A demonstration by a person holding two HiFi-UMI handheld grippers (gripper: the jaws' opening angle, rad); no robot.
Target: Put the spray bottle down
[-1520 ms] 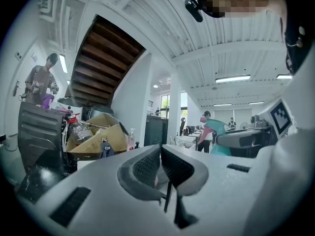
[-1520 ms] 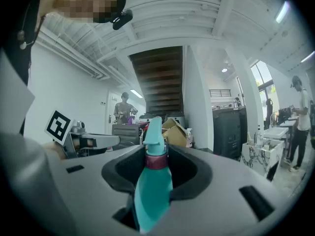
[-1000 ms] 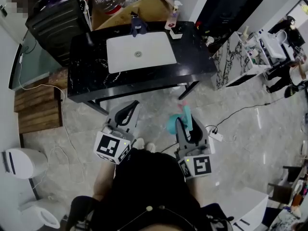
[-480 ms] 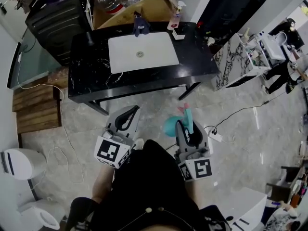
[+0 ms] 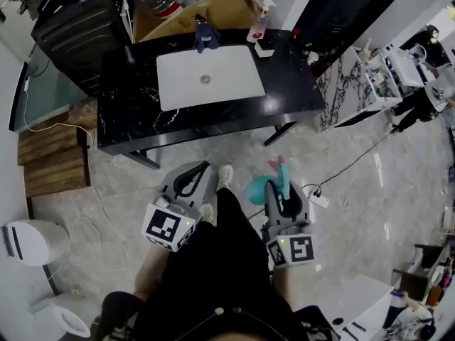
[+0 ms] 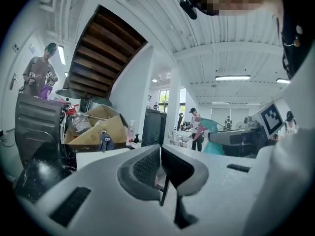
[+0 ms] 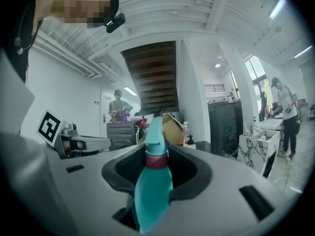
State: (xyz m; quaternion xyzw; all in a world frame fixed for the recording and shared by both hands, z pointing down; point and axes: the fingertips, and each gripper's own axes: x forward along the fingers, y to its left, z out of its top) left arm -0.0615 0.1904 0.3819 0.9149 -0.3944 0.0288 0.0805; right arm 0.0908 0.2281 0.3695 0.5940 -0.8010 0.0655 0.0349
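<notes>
A teal spray bottle (image 5: 257, 187) with a pink trigger hangs above the stone floor, and my right gripper (image 5: 276, 185) is shut on it. In the right gripper view the bottle (image 7: 153, 183) stands upright between the dark pads, held at its neck under the maroon collar. My left gripper (image 5: 202, 168) is beside it to the left, shut with nothing in it. In the left gripper view its fingertips (image 6: 147, 157) meet. Both point toward the black table (image 5: 284, 98) with its white sink (image 5: 206, 77).
A second spray bottle (image 5: 259, 20) and a small dark figure (image 5: 205, 37) stand at the table's far edge. A power strip and cable (image 5: 318, 199) lie on the floor to the right. Wooden pallets (image 5: 53, 158) lie left, and a marble counter (image 5: 348, 84) stands right. My shoe (image 5: 225, 176) is between the grippers.
The person has stepped forward, so a leg and shoe now show between the grippers. Both grippers sit slightly lower in the picture. The right gripper keeps its hold on the bottle.
</notes>
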